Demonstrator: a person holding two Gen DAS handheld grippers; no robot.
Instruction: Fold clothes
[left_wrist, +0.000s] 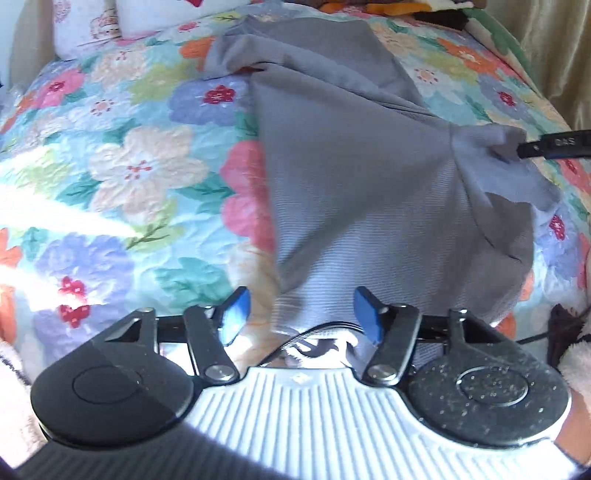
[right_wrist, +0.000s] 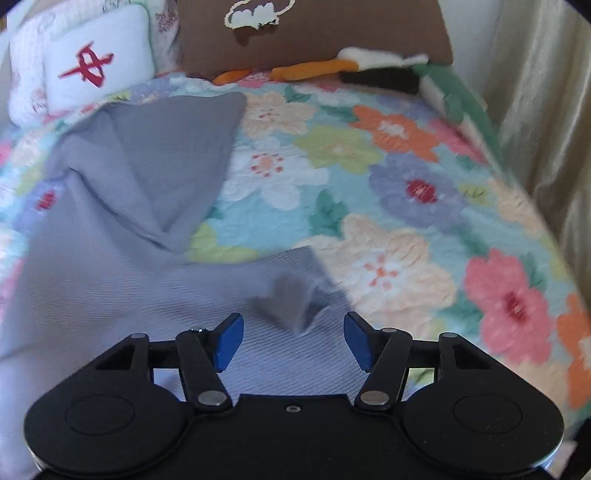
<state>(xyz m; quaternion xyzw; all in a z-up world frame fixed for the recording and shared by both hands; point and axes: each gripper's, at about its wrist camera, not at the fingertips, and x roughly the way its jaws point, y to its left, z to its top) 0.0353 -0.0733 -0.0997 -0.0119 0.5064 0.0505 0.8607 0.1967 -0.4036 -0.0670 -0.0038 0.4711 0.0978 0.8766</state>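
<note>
Both pairs of blue pads stand apart, clamping nothing, the left gripper (left_wrist: 301, 314) and right gripper (right_wrist: 293, 339) above the grey garment (left_wrist: 354, 192) lying rumpled on the floral bedspread (left_wrist: 122, 177), and a white pillow (right_wrist: 98, 64) beyond bears an unreadable red mark.
</note>
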